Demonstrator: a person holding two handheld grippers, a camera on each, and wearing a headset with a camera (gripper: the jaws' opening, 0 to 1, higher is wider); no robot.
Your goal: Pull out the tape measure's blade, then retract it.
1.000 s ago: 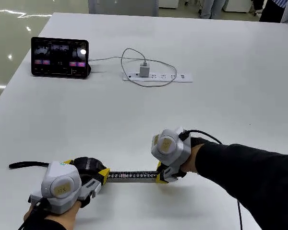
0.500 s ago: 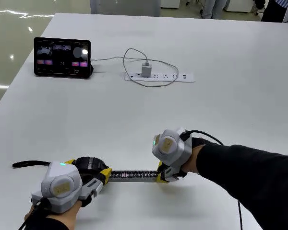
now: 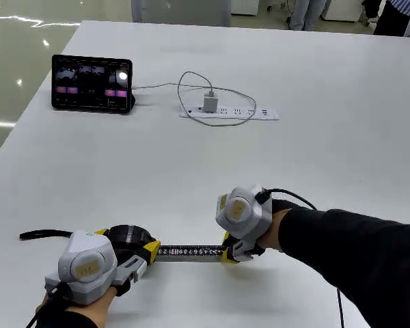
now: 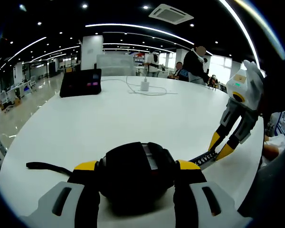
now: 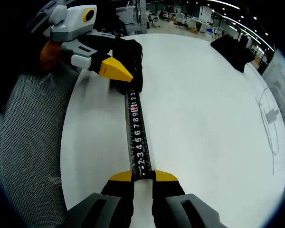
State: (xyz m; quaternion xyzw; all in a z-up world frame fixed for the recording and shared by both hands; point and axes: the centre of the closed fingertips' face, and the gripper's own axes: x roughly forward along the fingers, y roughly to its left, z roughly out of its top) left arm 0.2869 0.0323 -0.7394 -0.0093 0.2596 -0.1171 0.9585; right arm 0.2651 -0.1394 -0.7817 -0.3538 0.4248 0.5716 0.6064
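The black tape measure case [image 3: 128,238] sits on the white table [image 3: 191,171] at the front left, and my left gripper [image 3: 133,254] is shut on it. In the left gripper view the case [image 4: 135,166] sits between the yellow-tipped jaws of the left gripper [image 4: 135,167]. A short length of blade [image 3: 190,251] runs right from the case, numbers up. My right gripper [image 3: 229,254] is shut on the blade's end. The blade [image 5: 137,135] runs from the right gripper [image 5: 137,176] up to the case [image 5: 132,59].
A tablet [image 3: 92,84] stands at the back left. A power strip [image 3: 229,113] with a charger and looped cable lies behind the middle. The case's black strap [image 3: 44,234] trails left. The table's left edge is close to the left gripper.
The camera has shifted a little. The right gripper has edged slightly toward the case, so the drawn blade looks a touch shorter. Both grips are unchanged.
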